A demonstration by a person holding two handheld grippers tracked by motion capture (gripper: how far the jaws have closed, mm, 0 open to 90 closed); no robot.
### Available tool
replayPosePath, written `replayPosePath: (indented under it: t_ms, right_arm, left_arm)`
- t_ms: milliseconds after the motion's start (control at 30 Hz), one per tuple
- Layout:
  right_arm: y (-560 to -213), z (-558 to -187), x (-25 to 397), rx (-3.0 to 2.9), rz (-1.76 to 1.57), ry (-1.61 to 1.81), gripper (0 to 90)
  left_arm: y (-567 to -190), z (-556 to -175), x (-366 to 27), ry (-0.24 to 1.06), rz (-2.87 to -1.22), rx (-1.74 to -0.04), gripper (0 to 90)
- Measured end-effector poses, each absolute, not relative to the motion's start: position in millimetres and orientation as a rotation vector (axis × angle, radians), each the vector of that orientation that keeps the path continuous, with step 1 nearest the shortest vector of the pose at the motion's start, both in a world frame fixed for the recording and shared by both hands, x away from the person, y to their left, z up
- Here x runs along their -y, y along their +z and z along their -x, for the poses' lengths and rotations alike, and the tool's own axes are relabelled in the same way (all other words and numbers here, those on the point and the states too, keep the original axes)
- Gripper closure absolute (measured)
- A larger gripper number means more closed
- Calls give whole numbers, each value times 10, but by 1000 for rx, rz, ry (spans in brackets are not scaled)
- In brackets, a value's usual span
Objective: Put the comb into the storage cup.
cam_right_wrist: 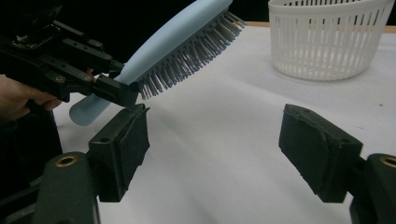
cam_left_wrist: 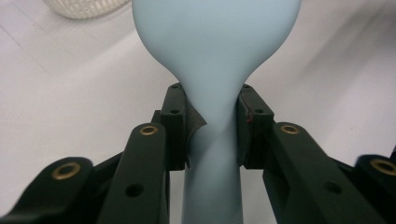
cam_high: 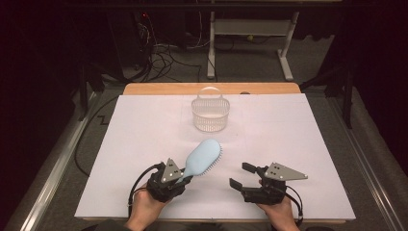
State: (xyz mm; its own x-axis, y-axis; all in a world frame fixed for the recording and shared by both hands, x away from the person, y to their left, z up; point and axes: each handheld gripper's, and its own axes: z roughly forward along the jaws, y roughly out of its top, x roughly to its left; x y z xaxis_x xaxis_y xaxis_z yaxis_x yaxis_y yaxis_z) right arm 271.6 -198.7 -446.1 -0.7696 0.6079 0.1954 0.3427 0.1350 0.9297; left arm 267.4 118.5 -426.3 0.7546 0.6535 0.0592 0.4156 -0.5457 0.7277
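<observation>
Pale blue plastic hairbrush (cam_high: 204, 157): lifted, held by its handle in your left tongs (cam_high: 179, 179).
Right tongs (cam_high: 242, 176) stood wide, empty; next you needed the white mesh basket (cam_high: 210, 113) beyond them.

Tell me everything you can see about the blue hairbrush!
The hairbrush is pale blue and looks like smooth plastic, with a wide oval head and a narrow handle. Grey bristles cover its underside and point down toward the white table. The left gripper is shut on its handle, just below the head, and holds it tilted above the table, head higher than handle. The head points toward the white basket, but does not touch it.
</observation>
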Motion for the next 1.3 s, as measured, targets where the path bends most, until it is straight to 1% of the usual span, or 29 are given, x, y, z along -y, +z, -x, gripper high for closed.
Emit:
replayPosePath:
  t_ms: [533,1300]
  right_arm:
    - [-4452,-2829,1794,-2223,-966,1709,238]
    - [-4435,-2977,1661,-2220,-994,1721,222]
  left_arm:
    - [-4267,-2683,-1098,398,-2215,-780,693]
    - [-4285,-2684,-956,394,-2233,-749,693]
